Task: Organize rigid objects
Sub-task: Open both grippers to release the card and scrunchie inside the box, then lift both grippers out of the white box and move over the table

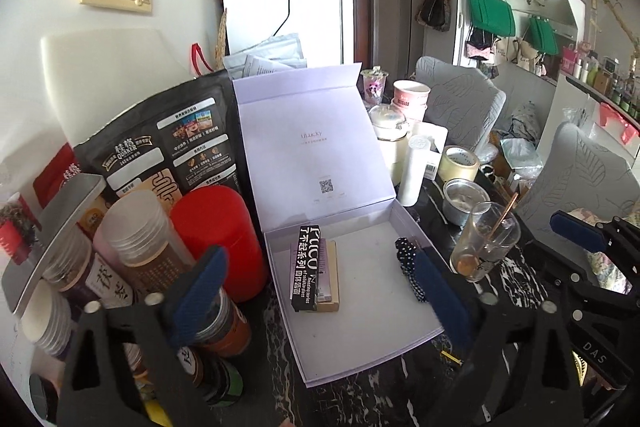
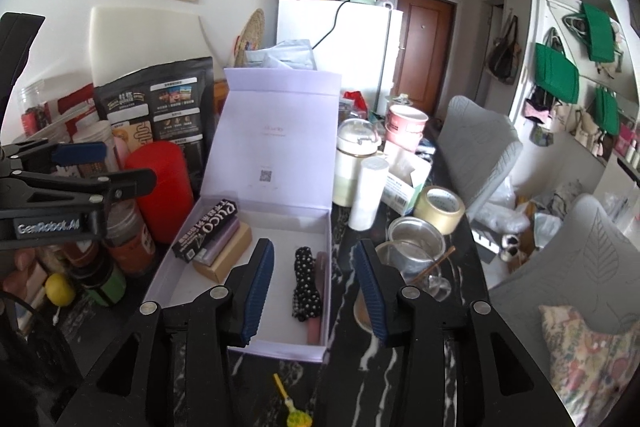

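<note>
Hovering spread and empty, the right gripper (image 2: 314, 291) and left gripper (image 1: 316, 295) flank the box (image 2: 276, 345), where cartons (image 2: 216, 239) sit stacked (likely saving room).

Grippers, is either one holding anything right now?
No. The left gripper and the right gripper are both open and empty above the box.

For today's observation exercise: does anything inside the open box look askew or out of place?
Yes. The black PUCO carton lies on top of a tan box, slanted across it rather than squared up. The polka-dot item sits crumpled against the right wall of the lilac box. Nothing looks spilled or damaged.
</note>
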Tool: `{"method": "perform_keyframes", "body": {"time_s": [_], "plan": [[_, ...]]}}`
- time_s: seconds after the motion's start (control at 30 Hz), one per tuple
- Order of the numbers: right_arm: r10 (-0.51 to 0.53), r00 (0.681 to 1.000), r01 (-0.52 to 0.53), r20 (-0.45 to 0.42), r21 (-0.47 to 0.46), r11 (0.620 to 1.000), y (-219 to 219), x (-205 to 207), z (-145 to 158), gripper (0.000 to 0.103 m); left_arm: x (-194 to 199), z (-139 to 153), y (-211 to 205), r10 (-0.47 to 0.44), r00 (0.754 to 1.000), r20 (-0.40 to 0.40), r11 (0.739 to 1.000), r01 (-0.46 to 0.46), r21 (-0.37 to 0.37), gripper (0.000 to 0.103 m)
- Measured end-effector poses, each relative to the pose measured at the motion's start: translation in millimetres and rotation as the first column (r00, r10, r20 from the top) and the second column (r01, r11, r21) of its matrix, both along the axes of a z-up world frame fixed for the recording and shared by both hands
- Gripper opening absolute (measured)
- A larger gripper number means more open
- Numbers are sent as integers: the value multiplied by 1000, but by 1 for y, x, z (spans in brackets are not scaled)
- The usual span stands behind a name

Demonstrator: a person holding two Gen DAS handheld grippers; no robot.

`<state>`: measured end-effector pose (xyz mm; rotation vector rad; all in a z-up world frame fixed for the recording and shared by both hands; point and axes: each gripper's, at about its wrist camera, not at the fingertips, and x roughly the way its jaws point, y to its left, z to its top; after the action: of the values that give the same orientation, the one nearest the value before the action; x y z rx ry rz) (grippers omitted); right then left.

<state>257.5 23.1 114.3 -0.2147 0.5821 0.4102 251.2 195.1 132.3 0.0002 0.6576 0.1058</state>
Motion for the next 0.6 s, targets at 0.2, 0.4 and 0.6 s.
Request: {"method": "perform_keyframes", "body": {"time_s": [0.2, 0.4, 0.6], "plan": [[-14, 1000, 14, 21, 11, 1000, -19, -33, 4, 47, -24, -3, -14, -36, 999, -17, 999, 36, -3, 99], [-28, 999, 28, 31, 17, 999, -36, -63, 4, 50, -52, -14, -33, -77, 997, -25, 997, 77, -5, 99], [-47, 998, 47, 31, 13, 999, -56, -93, -3, 50, -75, -25, -50, -123, 992, -36, 992, 121, -45, 99]]}}
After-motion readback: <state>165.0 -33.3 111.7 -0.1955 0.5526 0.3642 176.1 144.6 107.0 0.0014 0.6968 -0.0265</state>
